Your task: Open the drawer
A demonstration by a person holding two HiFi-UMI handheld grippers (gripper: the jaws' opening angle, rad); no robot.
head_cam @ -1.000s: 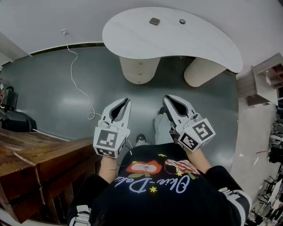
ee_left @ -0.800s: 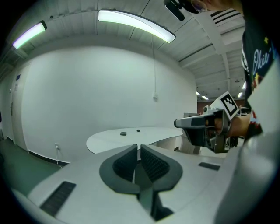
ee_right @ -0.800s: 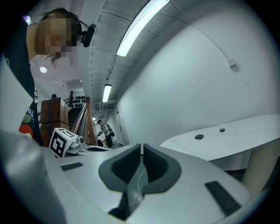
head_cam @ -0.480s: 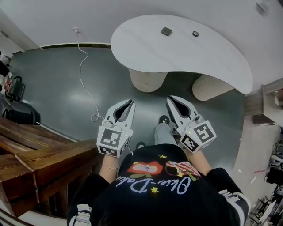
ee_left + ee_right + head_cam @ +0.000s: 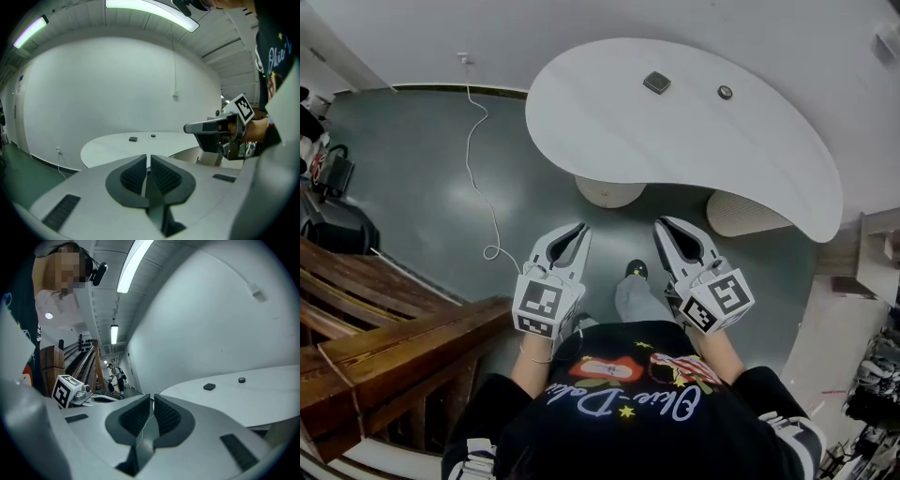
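- White and kidney-shaped, the table point(image 5: 694, 122) fills the upper half of my head view. A small dark square puck point(image 5: 656, 82) and a small dark round disc point(image 5: 725, 92) lie near its far edge.
- The drawer belongs to the cream rounded drawer pedestal point(image 5: 607, 193), tucked under the table's near edge towards its left end. The table top covers most of it, so I cannot see a handle clearly. Nothing juts out, so I judge the drawer closed.
- None of the task looks done: no contact yet. The reach, the grip on the front and the pull all remain.
- The left tongs point(image 5: 577, 230) are closed on nothing, pads together in the left gripper view.
- The right tongs point(image 5: 665, 226) are likewise closed and empty.
- Both hands are held out before my operator's chest, side by side and apart, marker cubes nearest the body. The tongs point towards the table, tipped slightly down over the grey-green floor point(image 5: 422, 169), well short of the pedestal.
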